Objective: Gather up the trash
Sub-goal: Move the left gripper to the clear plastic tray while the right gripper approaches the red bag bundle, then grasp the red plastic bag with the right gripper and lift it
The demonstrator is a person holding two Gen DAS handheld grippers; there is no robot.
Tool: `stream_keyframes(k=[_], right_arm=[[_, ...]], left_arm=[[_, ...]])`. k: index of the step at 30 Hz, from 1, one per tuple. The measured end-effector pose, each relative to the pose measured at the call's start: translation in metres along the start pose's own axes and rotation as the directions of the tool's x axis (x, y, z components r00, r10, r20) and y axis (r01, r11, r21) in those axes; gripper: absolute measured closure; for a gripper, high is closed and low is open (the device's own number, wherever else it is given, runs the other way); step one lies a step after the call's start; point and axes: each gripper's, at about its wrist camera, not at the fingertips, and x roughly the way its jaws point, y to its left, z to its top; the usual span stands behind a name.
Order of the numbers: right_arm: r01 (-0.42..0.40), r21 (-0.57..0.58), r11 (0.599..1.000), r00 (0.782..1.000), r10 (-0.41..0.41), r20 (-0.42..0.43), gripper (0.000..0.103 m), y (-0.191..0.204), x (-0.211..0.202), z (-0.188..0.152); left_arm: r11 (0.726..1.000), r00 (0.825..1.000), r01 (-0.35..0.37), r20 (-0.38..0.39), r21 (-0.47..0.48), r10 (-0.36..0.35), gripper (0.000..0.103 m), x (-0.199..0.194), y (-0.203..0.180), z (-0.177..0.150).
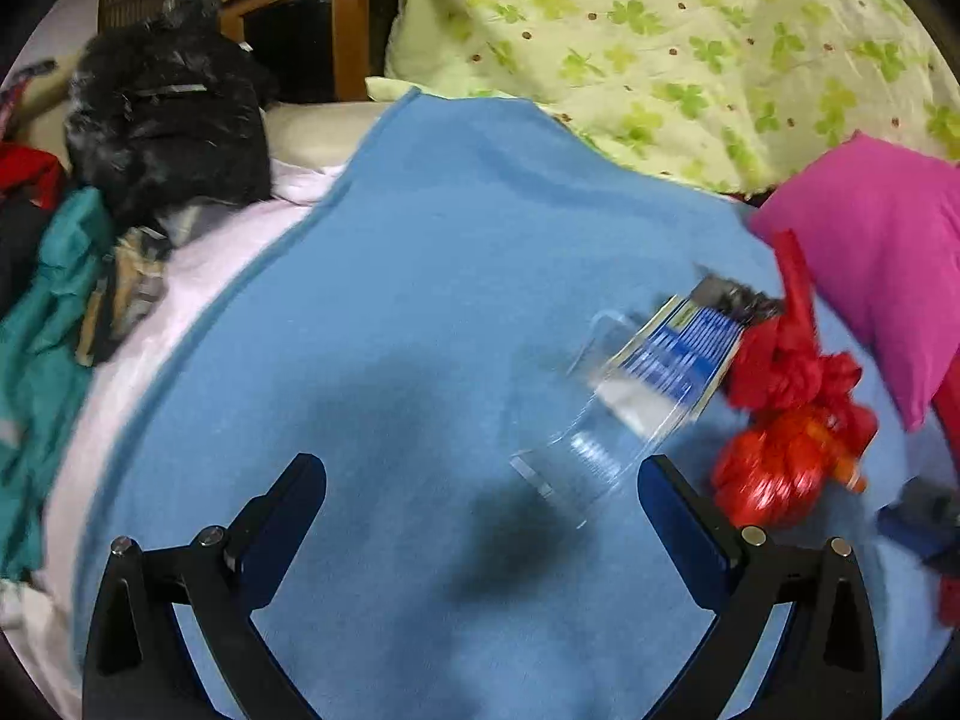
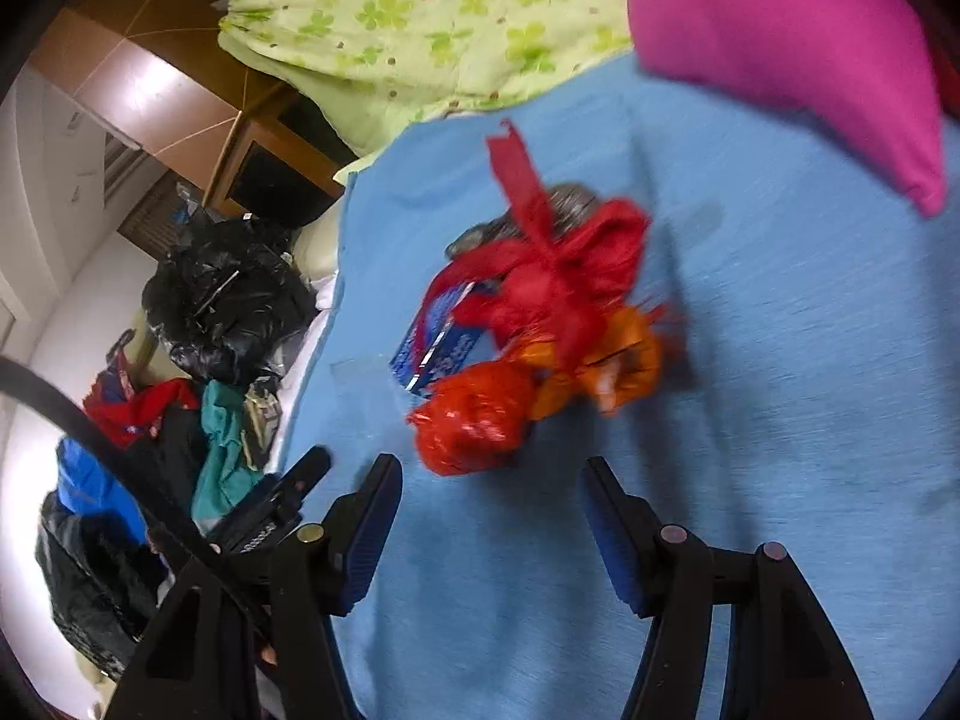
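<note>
On a blue blanket (image 1: 432,276) lies a clear plastic package with a blue label (image 1: 648,384), next to a knotted red plastic bag (image 1: 780,420) with orange contents. My left gripper (image 1: 480,480) is open and empty; its right finger is close to the clear package's near end. In the right wrist view the red bag (image 2: 540,324) lies just ahead of my right gripper (image 2: 492,480), which is open and empty. The blue-labelled package (image 2: 438,348) peeks out behind the bag. A black trash bag (image 1: 168,132) sits at the far left, and it also shows in the right wrist view (image 2: 228,294).
A magenta pillow (image 1: 870,252) lies at the right and a green clover-print quilt (image 1: 660,48) behind. Piled clothes (image 1: 48,312) lie at the left by the black bag. A wooden cabinet (image 1: 312,18) stands behind. The left gripper's fingers (image 2: 288,498) show in the right wrist view.
</note>
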Motion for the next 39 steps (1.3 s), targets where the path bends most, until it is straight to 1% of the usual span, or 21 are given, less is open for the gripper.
stream_keyframes(k=[2, 4, 6, 7, 9, 11, 13, 15, 17, 18, 19, 20, 23, 25, 26, 28, 29, 30, 31, 34, 39], right_arm=[[-0.024, 0.04, 0.999, 1.0, 0.024, -0.013, 0.037, 0.001, 0.013, 0.003], [-0.029, 0.094, 0.995, 0.999, 0.031, -0.02, 0.037, 0.0, 0.028, 0.006], [-0.027, 0.132, 0.991, 0.999, 0.031, -0.032, 0.036, 0.0, 0.041, 0.008], [-0.022, 0.146, 0.989, 0.999, 0.028, -0.035, 0.035, 0.001, 0.046, 0.008], [-0.011, 0.169, 0.986, 0.999, 0.017, -0.032, 0.034, 0.002, 0.054, 0.008], [0.024, 0.178, 0.984, 0.999, -0.019, -0.029, 0.034, 0.002, 0.062, 0.007], [0.057, 0.188, 0.981, 0.998, -0.052, -0.032, 0.034, -0.001, 0.068, 0.005], [0.036, 0.201, 0.979, 0.999, -0.034, -0.012, 0.034, -0.003, 0.067, 0.005], [0.02, 0.182, 0.983, 1.0, -0.021, 0.005, 0.034, -0.002, 0.067, 0.007], [0.03, 0.169, 0.985, 0.999, -0.033, 0.013, 0.038, -0.001, 0.067, 0.007], [0.041, 0.162, 0.986, 0.999, -0.043, 0.01, 0.049, -0.001, 0.068, 0.007], [0.046, 0.157, 0.986, 0.999, -0.046, -0.001, 0.053, -0.003, 0.069, 0.008], [0.03, 0.169, 0.985, 0.999, -0.032, 0.009, 0.056, -0.004, 0.068, 0.008], [0.039, 0.156, 0.987, 0.999, -0.044, 0.026, 0.057, -0.005, 0.062, 0.007], [0.043, 0.15, 0.988, 0.998, -0.049, 0.034, 0.057, -0.005, 0.058, 0.007], [0.043, 0.142, 0.989, 0.998, -0.05, 0.046, 0.058, -0.004, 0.052, 0.007], [0.041, 0.14, 0.989, 0.997, -0.05, 0.055, 0.058, -0.004, 0.047, 0.007], [0.04, 0.14, 0.989, 0.997, -0.049, 0.061, 0.058, -0.005, 0.043, 0.006], [0.038, 0.138, 0.99, 0.997, -0.048, 0.068, 0.058, -0.005, 0.038, 0.005], [0.035, 0.134, 0.99, 0.995, -0.047, 0.087, 0.058, -0.009, 0.021, 0.005], [0.044, 0.11, 0.993, 0.993, -0.056, 0.108, 0.058, -0.014, -0.006, 0.0]], left_arm=[[0.998, 0.997, 0.065, -0.027, -0.022, -0.066, 0.0, 0.009, 0.001, 0.002], [0.994, 0.993, 0.104, -0.046, -0.034, -0.105, 0.0, 0.016, 0.001, 0.002], [0.995, 0.994, 0.098, -0.047, -0.014, -0.099, 0.001, 0.021, 0.0, 0.002], [0.995, 0.994, 0.099, -0.046, -0.009, -0.099, 0.003, 0.022, 0.0, 0.001], [0.991, 0.989, 0.134, -0.055, -0.015, -0.134, 0.008, 0.026, 0.0, 0.002], [0.986, 0.983, 0.167, -0.079, -0.02, -0.168, 0.009, 0.031, 0.001, 0.001], [0.983, 0.978, 0.181, -0.098, -0.017, -0.182, 0.016, 0.036, -0.001, 0.0], [0.981, 0.975, 0.195, -0.107, -0.02, -0.196, 0.019, 0.04, -0.004, 0.001], [0.976, 0.971, 0.213, -0.108, -0.032, -0.216, 0.021, 0.041, -0.004, 0.002], [0.974, 0.969, 0.222, -0.105, -0.034, -0.224, 0.025, 0.041, -0.005, 0.003], [0.973, 0.968, 0.229, -0.101, -0.032, -0.231, 0.028, 0.041, -0.006, 0.003], [0.972, 0.967, 0.235, -0.098, -0.026, -0.236, 0.029, 0.041, -0.007, 0.003], [0.97, 0.965, 0.244, -0.098, -0.005, -0.243, 0.04, 0.043, -0.011, 0.004], [0.965, 0.959, 0.263, -0.111, -0.002, -0.261, 0.056, 0.046, -0.013, 0.004], [0.962, 0.954, 0.275, -0.119, -0.005, -0.273, 0.06, 0.048, -0.013, 0.003], [0.96, 0.951, 0.278, -0.135, -0.01, -0.277, 0.076, 0.052, -0.013, 0.003], [0.959, 0.949, 0.283, -0.138, -0.013, -0.282, 0.08, 0.053, -0.012, 0.003], [0.957, 0.946, 0.291, -0.141, -0.018, -0.291, 0.087, 0.053, -0.011, 0.003], [0.954, 0.943, 0.3, -0.141, -0.023, -0.3, 0.09, 0.053, -0.01, 0.004], [0.952, 0.944, 0.304, -0.126, -0.024, -0.305, 0.095, 0.05, -0.008, 0.005], [0.949, 0.944, 0.314, -0.095, -0.026, -0.315, 0.099, 0.04, -0.005, 0.005]])
